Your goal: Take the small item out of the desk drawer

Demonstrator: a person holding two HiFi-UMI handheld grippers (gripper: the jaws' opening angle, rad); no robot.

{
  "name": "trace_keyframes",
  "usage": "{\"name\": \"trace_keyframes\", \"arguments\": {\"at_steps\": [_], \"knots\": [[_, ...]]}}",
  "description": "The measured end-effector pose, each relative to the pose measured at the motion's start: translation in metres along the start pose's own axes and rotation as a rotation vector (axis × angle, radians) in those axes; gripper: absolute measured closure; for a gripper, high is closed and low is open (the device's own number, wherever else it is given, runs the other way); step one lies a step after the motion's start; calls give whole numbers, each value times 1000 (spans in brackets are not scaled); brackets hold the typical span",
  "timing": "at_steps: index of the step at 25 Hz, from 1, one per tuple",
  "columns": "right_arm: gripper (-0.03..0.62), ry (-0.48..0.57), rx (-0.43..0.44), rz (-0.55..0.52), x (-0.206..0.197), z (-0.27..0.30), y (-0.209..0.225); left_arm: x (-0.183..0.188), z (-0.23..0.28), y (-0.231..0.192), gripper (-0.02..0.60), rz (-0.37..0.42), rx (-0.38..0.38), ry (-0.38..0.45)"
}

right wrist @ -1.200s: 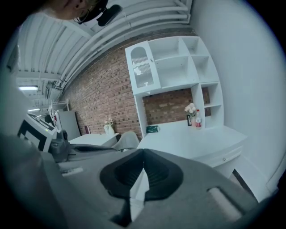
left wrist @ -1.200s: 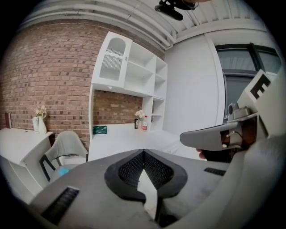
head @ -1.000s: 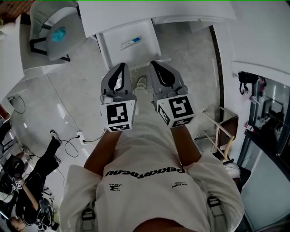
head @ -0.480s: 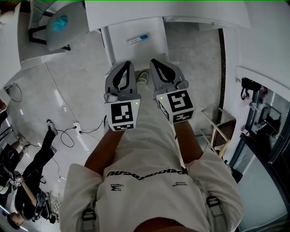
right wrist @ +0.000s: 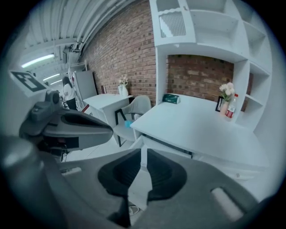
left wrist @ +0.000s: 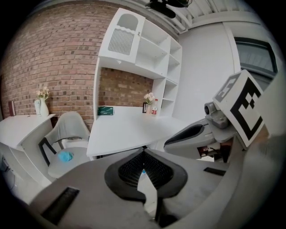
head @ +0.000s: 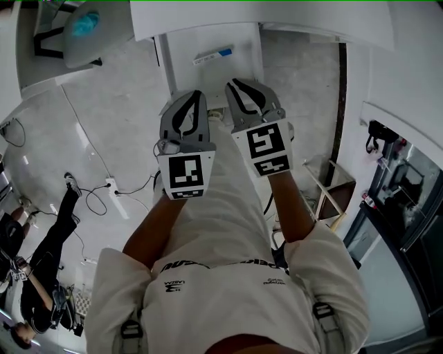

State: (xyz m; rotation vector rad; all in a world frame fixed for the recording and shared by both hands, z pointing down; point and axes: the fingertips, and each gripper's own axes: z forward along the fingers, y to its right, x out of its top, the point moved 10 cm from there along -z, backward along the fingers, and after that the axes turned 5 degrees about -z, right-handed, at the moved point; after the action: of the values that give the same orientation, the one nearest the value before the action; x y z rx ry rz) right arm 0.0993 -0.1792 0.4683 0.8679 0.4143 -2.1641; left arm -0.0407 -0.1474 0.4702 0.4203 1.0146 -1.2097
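One small white, blue-tipped item (head: 212, 57) lies flat in the open drawer (head: 239, 66) ahead; left gripper (head: 196, 95) fingers pressed together, right gripper (head: 233, 84) fingers just easing apart, empty; item looks light, stiff, slim, so pinch mid-length.

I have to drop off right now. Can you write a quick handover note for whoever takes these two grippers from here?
Left gripper: tongs shut, empty.
Right gripper: tongs have just been opening and are apart by a slit, with nothing between them.
Drawer: already pulled out from under the desk. The small white-and-blue item lies inside, near the desk edge, untouched.
Both grippers hang side by side over the drawer's near end, pointing down toward it.
Done: drawer open.
Left: reach in, grip the item, lift it out.
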Motion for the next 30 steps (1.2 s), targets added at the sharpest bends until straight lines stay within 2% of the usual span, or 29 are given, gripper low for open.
{"name": "trace_keyframes", "arguments": {"at_steps": [5, 12, 19, 21, 25, 30], "knots": [[539, -25, 22, -83, -1, 21, 1, -9, 6, -10, 584, -22, 10, -18], [505, -106, 81, -301, -16, 56, -1, -14, 20, -20, 584, -48, 42, -23], [476, -173, 142, -465, -36, 91, -2, -18, 24, -30, 584, -64, 68, -26], [472, -182, 157, -530, -40, 99, 0, -19, 25, -31, 584, -68, 73, -28], [469, -191, 182, -736, -52, 118, 3, -20, 29, -29, 584, -51, 86, -23], [456, -237, 224, -831, -66, 144, 8, -22, 35, -28, 584, -39, 91, -23]]}}
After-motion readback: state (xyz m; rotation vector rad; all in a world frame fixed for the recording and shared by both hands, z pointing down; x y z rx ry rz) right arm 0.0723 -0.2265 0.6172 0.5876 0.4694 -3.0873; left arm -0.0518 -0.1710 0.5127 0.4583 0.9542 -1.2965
